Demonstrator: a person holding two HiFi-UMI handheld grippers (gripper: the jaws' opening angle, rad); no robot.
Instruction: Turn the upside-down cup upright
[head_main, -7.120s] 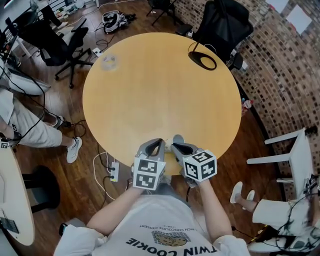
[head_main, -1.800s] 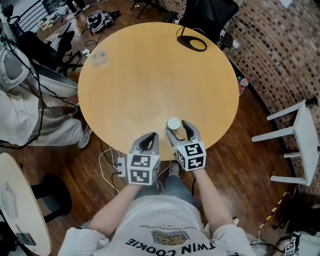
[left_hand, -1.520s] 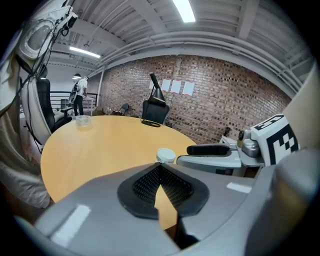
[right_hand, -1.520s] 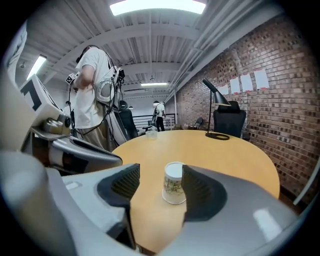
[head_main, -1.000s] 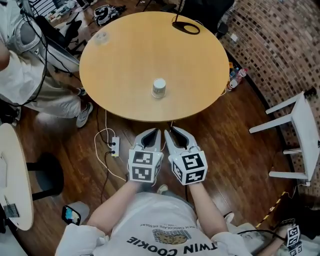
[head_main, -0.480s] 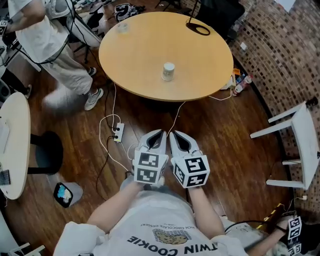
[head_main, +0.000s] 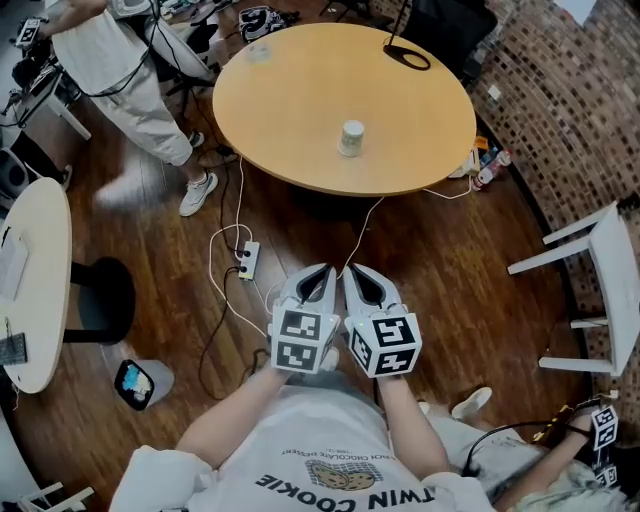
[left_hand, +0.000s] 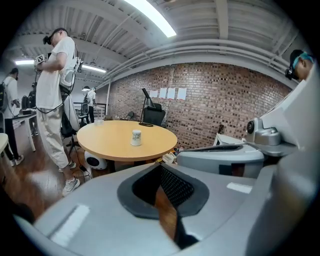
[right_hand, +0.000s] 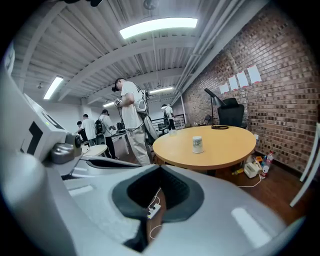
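A white paper cup (head_main: 352, 137) stands alone on the round wooden table (head_main: 300, 90), its lighter round end facing up. It also appears small and far off in the left gripper view as the cup (left_hand: 136, 137) and in the right gripper view as the cup (right_hand: 197, 144). My left gripper (head_main: 322, 272) and right gripper (head_main: 355, 272) hang side by side over the wood floor, well short of the table's near edge. Both are shut with nothing in them. The left gripper (left_hand: 161, 172) and right gripper (right_hand: 160, 175) point toward the table.
A person in white (head_main: 120, 60) stands at the table's left. A power strip (head_main: 247, 260) and cables lie on the floor ahead. A white chair (head_main: 600, 290) is at the right and a white round table (head_main: 30, 290) at the left. A black ring (head_main: 408, 57) lies on the table's far side.
The right gripper let go of the cup and shut. Both grippers drew back from the table together; the table and cup now lie farther off.
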